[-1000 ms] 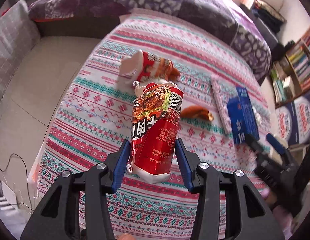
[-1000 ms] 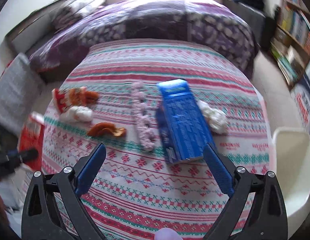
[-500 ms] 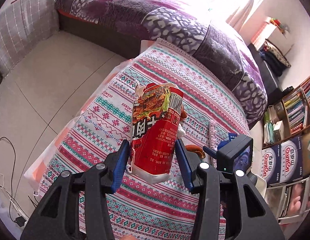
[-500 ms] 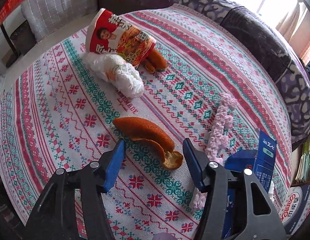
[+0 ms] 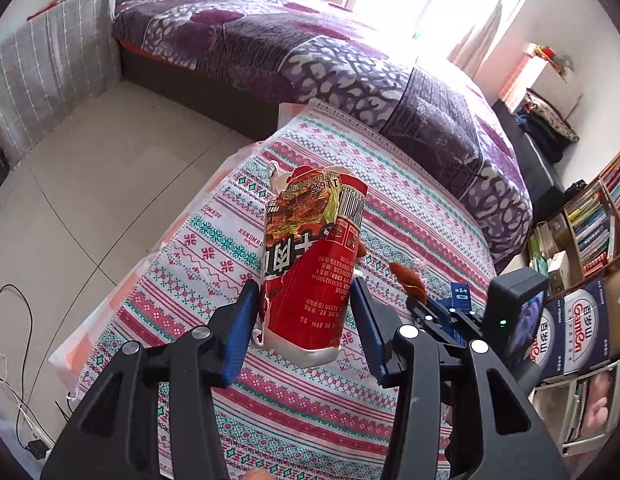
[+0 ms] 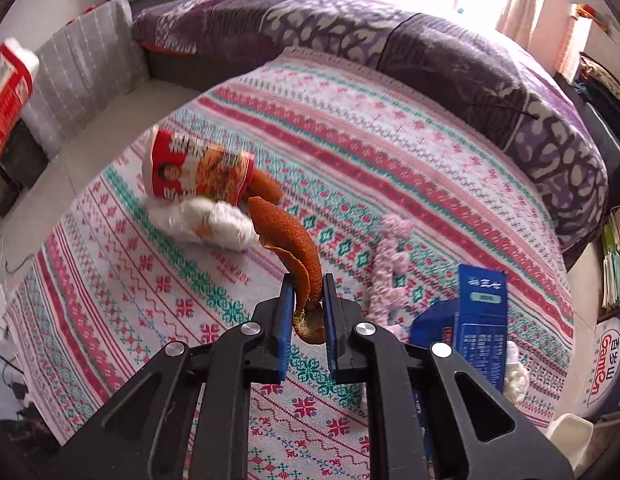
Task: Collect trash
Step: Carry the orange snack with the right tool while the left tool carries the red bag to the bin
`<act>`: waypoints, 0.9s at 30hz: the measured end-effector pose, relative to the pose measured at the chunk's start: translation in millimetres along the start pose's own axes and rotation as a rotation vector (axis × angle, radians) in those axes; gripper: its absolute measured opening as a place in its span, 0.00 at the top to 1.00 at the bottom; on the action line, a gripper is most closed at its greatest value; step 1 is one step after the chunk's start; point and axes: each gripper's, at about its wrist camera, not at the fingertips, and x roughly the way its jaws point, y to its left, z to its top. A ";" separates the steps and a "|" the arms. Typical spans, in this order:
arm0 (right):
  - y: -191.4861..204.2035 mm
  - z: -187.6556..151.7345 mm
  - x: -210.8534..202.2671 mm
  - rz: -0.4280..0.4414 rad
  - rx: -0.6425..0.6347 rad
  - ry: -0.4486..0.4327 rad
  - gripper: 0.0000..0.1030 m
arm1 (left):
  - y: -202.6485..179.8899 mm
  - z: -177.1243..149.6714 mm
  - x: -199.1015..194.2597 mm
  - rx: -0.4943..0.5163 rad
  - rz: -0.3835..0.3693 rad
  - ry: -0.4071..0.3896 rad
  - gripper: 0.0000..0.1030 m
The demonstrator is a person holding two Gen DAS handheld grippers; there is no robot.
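Left hand-held gripper [image 5: 303, 316]: blue pads pinching a crumpled red noodle wrapper [image 5: 310, 256] at its lower end; wrapper stands upright, lifted off the patterned table [image 5: 197, 248].

Right hand-held gripper [image 6: 305, 312]: jaws nearly pressed together, pinching an orange peel [image 6: 289, 240] w/ its lower curled end between the pads; peel arcs up twd 11 o'clock, clear of the cloth. Seen from left wrist cam, the right hand-held gripper sits at approx 3 o'clock of the wrapper, peel sticking up from it.

Still on the table, right wrist view:
- red/white cup-noodle container [image 6: 197, 172] on its side, approx 10 o'clock from the peel
- white crumpled tissue [image 6: 205, 224] touching the container's near side, just beside the peel tip
- 2nd bit of peel [image 6: 265, 188] at the container's mouth
- pink knitted strip [image 6: 386, 264] at approx 3 o'clock of the pads
- blue box [image 6: 476, 328] further twd 4 o'clock, w/ another white wad [image 6: 516, 376] at its right edge

Purple-covered bed [image 6: 430, 52] beyond the table at 12 o'clock.
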 end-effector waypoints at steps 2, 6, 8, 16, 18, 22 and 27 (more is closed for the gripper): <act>-8.0 7.5 -24.0 -0.015 0.049 -0.059 0.87 | -4.0 1.1 -4.4 0.002 0.001 -0.032 0.54; -17.9 14.7 -66.3 -0.067 0.114 -0.163 0.87 | -19.4 -0.5 -16.1 0.032 0.039 -0.128 0.54; -24.1 13.1 -87.2 -0.087 0.146 -0.208 0.87 | -29.6 -2.4 -22.9 0.054 0.059 -0.184 0.54; -54.1 -14.6 -144.2 -0.207 0.268 -0.316 0.87 | -68.5 -15.2 -36.9 0.123 0.123 -0.334 0.54; -62.6 -25.3 -153.3 -0.224 0.298 -0.323 0.87 | -79.5 -20.5 -35.5 0.145 0.131 -0.346 0.54; -82.0 -48.9 -168.8 -0.272 0.358 -0.334 0.87 | -102.4 -33.3 -32.4 0.191 0.124 -0.357 0.54; -114.1 -79.7 -175.1 -0.309 0.461 -0.315 0.87 | -129.9 -48.5 -29.2 0.227 0.099 -0.369 0.54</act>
